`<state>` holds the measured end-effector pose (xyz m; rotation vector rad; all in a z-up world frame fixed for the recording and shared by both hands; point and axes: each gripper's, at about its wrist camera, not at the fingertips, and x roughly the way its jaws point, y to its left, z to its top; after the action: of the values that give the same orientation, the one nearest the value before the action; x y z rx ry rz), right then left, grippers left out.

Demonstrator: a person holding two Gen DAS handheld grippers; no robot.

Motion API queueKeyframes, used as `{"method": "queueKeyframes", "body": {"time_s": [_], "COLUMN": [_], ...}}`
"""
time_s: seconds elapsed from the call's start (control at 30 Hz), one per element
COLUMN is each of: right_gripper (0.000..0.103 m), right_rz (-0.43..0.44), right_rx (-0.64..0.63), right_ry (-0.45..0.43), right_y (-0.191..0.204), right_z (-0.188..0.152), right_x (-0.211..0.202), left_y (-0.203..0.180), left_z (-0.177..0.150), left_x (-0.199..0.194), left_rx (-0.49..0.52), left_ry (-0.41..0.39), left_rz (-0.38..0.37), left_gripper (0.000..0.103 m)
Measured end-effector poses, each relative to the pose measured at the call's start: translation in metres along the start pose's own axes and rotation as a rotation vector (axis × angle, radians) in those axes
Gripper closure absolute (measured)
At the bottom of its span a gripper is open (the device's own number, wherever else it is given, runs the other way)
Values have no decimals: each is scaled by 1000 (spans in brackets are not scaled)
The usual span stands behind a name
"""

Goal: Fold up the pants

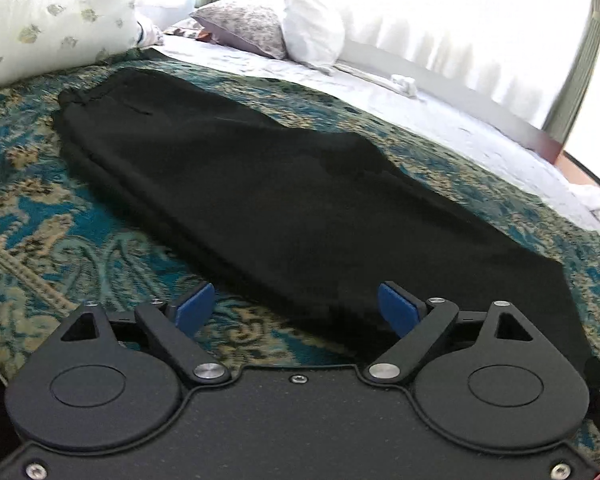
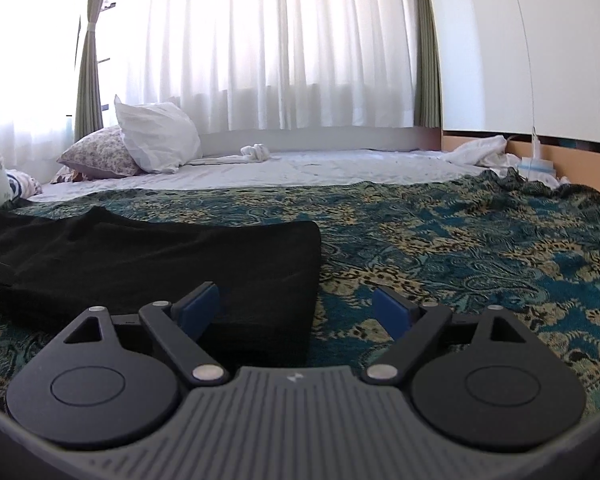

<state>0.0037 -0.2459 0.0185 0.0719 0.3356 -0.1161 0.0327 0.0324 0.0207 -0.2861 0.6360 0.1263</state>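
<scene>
So the black pants (image 1: pixel 260 200) are laid out flat on a teal and gold patterned blanket (image 1: pixel 40 208) on the bed. In the left wrist view they run diagonally from the upper left of the frame down to the lower right, and they look folded lengthwise into one long strip.

Left gripper (image 1: pixel 296 312) sits at the bottom centre of that view, jaws spread wide with nothing pinched. Its blue pads (image 1: pixel 192 310) straddle the near edge of the pants: the left pad is over bare blanket, the right one over black cloth. Can't tell if either pad actually touches the fabric.

In the right wrist view the pants (image 2: pixel 160 256) fill the left half, ending in a straight edge around mid-frame. Right gripper (image 2: pixel 296 312) is also wide apart and empty, with that edge running down between its pads, left pad over pants, right pad over blanket.

Further back there's a white sheet (image 2: pixel 300 168), a floral pillow (image 2: pixel 100 156) with a white pillow (image 2: pixel 156 140) leaning on it, and bright white curtains (image 2: pixel 260 48) across the top.
</scene>
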Motion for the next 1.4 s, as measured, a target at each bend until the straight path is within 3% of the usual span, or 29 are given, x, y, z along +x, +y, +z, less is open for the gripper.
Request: {"method": "queueKeyframes", "body": {"time_s": [0.2,0.37,0.6,0.8,0.87,1.0,1.13,1.4], "right_gripper": [10,10,10,10,10,10,10,9], "right_rz": [14,10,-6,8,7,7,3,-4], "right_rx": [-21,-28,-69,-92,-89,-70,-69,-57], "right_ry": [-18,-24,-42,-35,-32,-25,-25,-25], "right_y": [6,8,12,16,17,14,15,13], "right_z": [0,-1,-3,-4,-4,-3,-4,-3], "right_x": [-4,-4,-5,-2,-1,1,2,5], "left_y": [-5,-29,-54,-66,-70,-78,-82,-92], "left_z": [4,27,99,112,111,109,108,115], "left_x": [-16,16,99,153,161,164,163,172], "left_rx": [63,165,193,173,181,243,259,300], "left_ry": [-64,-41,130,228,208,183,160,145], "left_rz": [-104,-104,-156,-169,-168,-159,-166,-152], "left_gripper": [18,18,18,24,25,79,89,90]}}
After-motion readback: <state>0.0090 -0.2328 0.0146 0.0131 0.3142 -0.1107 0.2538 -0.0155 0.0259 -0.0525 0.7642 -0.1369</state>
